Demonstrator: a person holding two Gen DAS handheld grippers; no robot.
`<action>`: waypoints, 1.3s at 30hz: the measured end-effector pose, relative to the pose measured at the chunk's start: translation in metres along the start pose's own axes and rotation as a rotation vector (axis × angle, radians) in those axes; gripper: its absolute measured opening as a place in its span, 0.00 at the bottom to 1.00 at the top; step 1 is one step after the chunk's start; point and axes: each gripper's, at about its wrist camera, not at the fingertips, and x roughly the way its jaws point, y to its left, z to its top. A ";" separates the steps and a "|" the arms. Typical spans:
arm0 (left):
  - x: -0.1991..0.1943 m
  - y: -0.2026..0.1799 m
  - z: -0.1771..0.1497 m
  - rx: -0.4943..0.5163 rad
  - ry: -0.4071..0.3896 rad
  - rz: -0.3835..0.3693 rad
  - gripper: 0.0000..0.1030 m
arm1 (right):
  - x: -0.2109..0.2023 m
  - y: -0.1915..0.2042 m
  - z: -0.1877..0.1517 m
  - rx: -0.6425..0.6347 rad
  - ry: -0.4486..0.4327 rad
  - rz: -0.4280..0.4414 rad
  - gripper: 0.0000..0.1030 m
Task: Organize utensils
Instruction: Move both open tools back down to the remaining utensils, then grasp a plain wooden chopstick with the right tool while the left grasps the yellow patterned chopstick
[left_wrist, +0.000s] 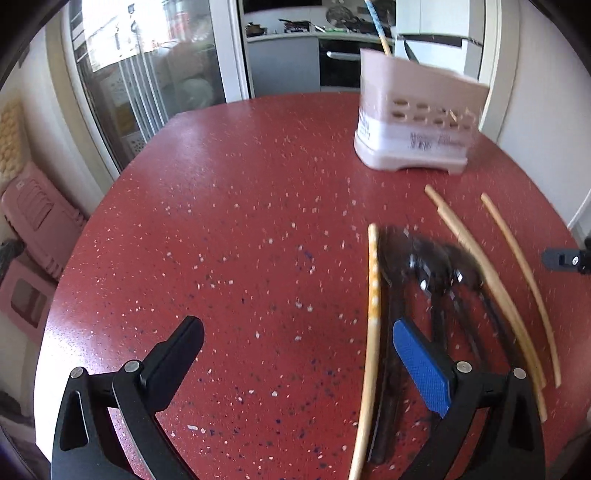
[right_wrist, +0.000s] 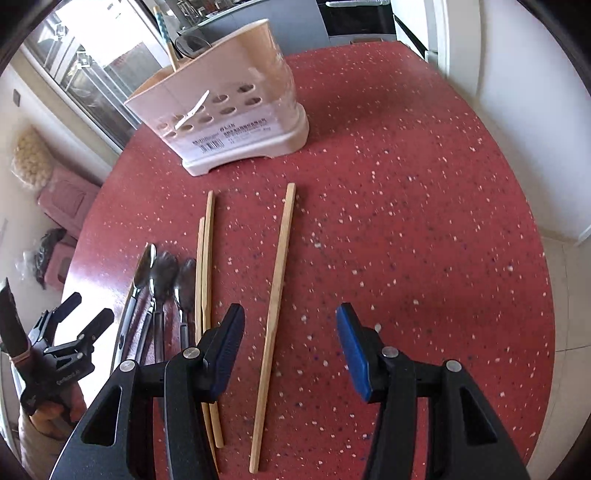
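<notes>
Left gripper (left_wrist: 295, 354) spread wide over the red bench (left_wrist: 240, 221), jaws released, nothing between them. Right gripper (right_wrist: 290, 350) half spread, jaws released, straddling a lone wooden chopstick (right_wrist: 275, 314) without touching. Left of that, paired chopsticks (right_wrist: 207, 277), then three dark spoons (right_wrist: 162, 277) side by side. At the far side, upright pink utensil holder (right_wrist: 236, 107), already containing a patterned chopstick (right_wrist: 164, 33).

Left tongs (left_wrist: 295, 343) gape wide, angled downward; right tongs (right_wrist: 290, 332) half-spread, empty, angled downward.
</notes>
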 end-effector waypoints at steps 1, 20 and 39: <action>0.002 -0.001 -0.001 0.005 0.007 -0.001 1.00 | 0.001 0.000 -0.004 0.000 0.000 -0.002 0.54; 0.014 0.001 0.002 0.019 0.052 -0.052 1.00 | 0.009 0.012 -0.010 -0.035 0.012 -0.063 0.54; 0.023 -0.008 0.018 0.137 0.142 -0.048 1.00 | 0.049 0.042 0.029 -0.141 0.155 -0.202 0.53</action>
